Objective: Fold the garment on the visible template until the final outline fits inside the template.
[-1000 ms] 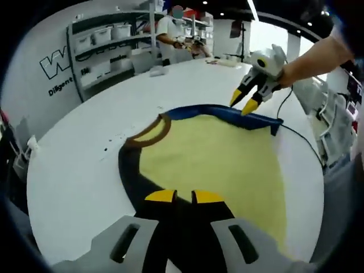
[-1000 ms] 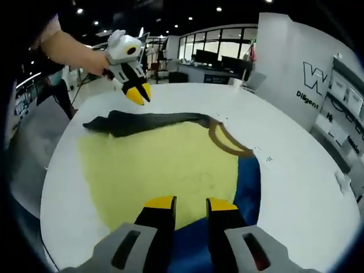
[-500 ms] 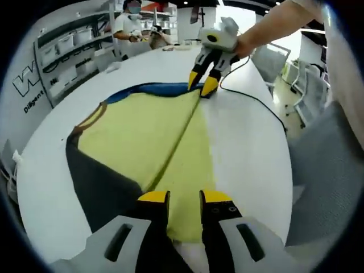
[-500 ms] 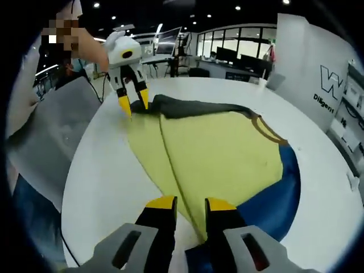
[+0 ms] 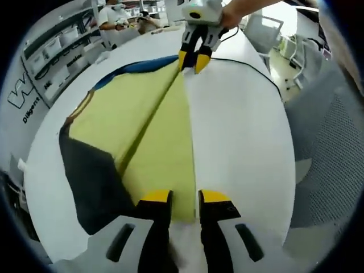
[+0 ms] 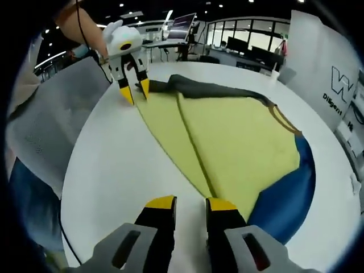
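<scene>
Between your two grippers the garment [image 5: 142, 119] lies flat on the white table [image 5: 239, 125], yellow body up, with a fold ridge running lengthwise from one gripper to the other. In the left gripper view your left gripper [image 5: 183, 199] sits at the near hem, its yellow fingertips [image 5: 156, 197] a narrow gap apart, and the yellow edge ends right at them; you cannot tell whether cloth is pinched there. Far along the ridge, your right gripper [image 5: 190, 60] comes in from the top, tips down on the far corner of the yellow panel, beside the blue sleeve [image 5: 139, 65]. Left of your left fingers a dark sleeve [image 5: 94, 182] spreads on the table, with a brown collar band [image 5: 85, 105] beyond it.

In the right gripper view your right gripper [image 6: 190, 203] has its tips close together over bare table, the yellow point just ahead of them; grip not clear either. Your left gripper [image 6: 133, 88] stands at the far corner, tips slightly parted on the yellow edge by the dark sleeve [image 6: 199, 86]. Right of your right fingers is the blue sleeve [image 6: 287, 190].
</scene>
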`<move>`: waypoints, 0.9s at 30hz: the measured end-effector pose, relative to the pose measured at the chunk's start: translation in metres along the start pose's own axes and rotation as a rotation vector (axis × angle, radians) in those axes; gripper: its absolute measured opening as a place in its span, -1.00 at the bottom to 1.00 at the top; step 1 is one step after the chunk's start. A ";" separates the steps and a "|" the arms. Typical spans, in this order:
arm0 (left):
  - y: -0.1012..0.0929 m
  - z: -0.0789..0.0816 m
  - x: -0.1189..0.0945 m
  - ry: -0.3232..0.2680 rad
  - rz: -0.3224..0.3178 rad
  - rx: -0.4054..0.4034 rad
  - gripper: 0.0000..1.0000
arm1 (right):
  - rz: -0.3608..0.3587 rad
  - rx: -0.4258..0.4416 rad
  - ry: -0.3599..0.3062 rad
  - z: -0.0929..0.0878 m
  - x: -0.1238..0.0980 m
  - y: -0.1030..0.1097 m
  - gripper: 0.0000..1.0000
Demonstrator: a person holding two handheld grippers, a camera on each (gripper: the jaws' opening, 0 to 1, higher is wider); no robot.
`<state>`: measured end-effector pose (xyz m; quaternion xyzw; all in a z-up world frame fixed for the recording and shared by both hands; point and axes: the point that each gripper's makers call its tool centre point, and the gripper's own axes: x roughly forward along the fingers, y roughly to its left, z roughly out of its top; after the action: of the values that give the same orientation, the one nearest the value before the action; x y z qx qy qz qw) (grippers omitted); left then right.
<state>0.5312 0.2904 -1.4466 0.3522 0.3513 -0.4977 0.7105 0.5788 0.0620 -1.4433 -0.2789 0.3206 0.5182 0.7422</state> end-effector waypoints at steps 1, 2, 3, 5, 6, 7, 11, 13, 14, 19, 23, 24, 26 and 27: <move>-0.001 0.006 -0.001 -0.036 -0.004 -0.016 -0.65 | 0.000 0.002 0.000 0.000 0.000 -0.001 -0.70; -0.001 0.006 -0.002 -0.032 -0.004 -0.023 -0.69 | -0.003 0.003 0.003 -0.001 0.001 -0.003 -0.69; -0.001 0.007 -0.002 -0.031 -0.002 -0.022 -0.70 | -0.006 0.002 0.007 -0.002 0.001 -0.005 -0.67; -0.002 0.006 -0.002 -0.025 -0.001 -0.026 -0.78 | -0.013 -0.005 0.011 -0.002 0.002 -0.009 -0.68; -0.002 0.004 -0.001 -0.020 -0.001 -0.024 -0.86 | -0.011 -0.006 0.013 -0.002 0.003 -0.010 -0.71; -0.002 0.003 -0.001 -0.019 0.002 -0.033 -0.91 | -0.010 -0.012 0.015 -0.003 0.003 -0.011 -0.73; 0.000 0.004 -0.004 -0.036 -0.008 -0.077 -0.92 | -0.014 -0.027 0.026 -0.002 0.006 -0.017 -0.80; -0.001 0.005 -0.006 -0.045 -0.012 -0.084 -0.93 | -0.013 -0.031 0.030 -0.001 0.007 -0.019 -0.81; 0.000 0.006 -0.008 -0.054 -0.014 -0.087 -0.93 | -0.015 -0.050 0.037 -0.001 0.007 -0.020 -0.82; 0.006 0.011 -0.016 -0.091 -0.007 -0.122 -0.93 | -0.002 -0.073 0.045 -0.001 0.009 -0.023 -0.92; 0.013 0.014 -0.022 -0.112 0.005 -0.153 -0.93 | -0.001 -0.068 0.070 -0.003 0.006 -0.025 -1.00; 0.014 0.014 -0.022 -0.114 0.007 -0.155 -0.93 | 0.001 -0.070 0.071 -0.003 0.006 -0.025 -1.00; 0.016 0.014 -0.023 -0.119 0.013 -0.160 -0.93 | 0.011 -0.094 0.084 -0.004 0.003 -0.021 -1.00; 0.018 0.014 -0.024 -0.120 0.016 -0.161 -0.93 | 0.020 -0.105 0.082 -0.002 0.001 -0.018 -1.00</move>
<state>0.5440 0.2946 -1.4165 0.2663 0.3443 -0.4826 0.7600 0.5956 0.0557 -1.4444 -0.3351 0.3257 0.5297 0.7078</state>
